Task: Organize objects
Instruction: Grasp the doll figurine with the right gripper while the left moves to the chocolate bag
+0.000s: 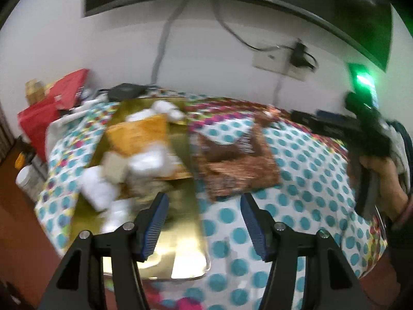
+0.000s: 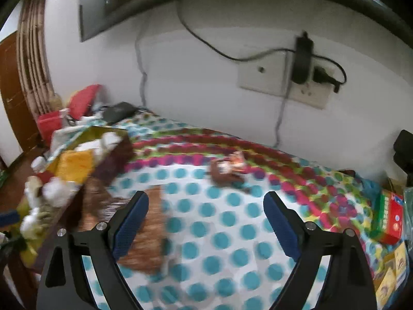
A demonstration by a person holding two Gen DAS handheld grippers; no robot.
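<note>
A gold tray (image 1: 180, 245) lies on the dotted tablecloth and holds an orange packet (image 1: 139, 131) and several white wrapped items (image 1: 149, 162). A brown snack packet (image 1: 232, 165) lies just right of the tray. My left gripper (image 1: 204, 222) is open and empty above the tray's near right edge. My right gripper (image 2: 206, 222) is open and empty over the cloth, with the brown packet (image 2: 144, 232) by its left finger. A small brown wrapper (image 2: 227, 170) lies farther back. The tray (image 2: 77, 139) shows at the left. The right gripper also appears in the left wrist view (image 1: 366, 134), held by a hand.
A red bag (image 1: 51, 108) and a black box (image 1: 126, 90) stand at the table's far left. A red and green box (image 2: 389, 217) and yellow packets (image 2: 395, 271) sit at the right edge. A wall socket with a plug (image 2: 302, 62) is behind, under a wall screen.
</note>
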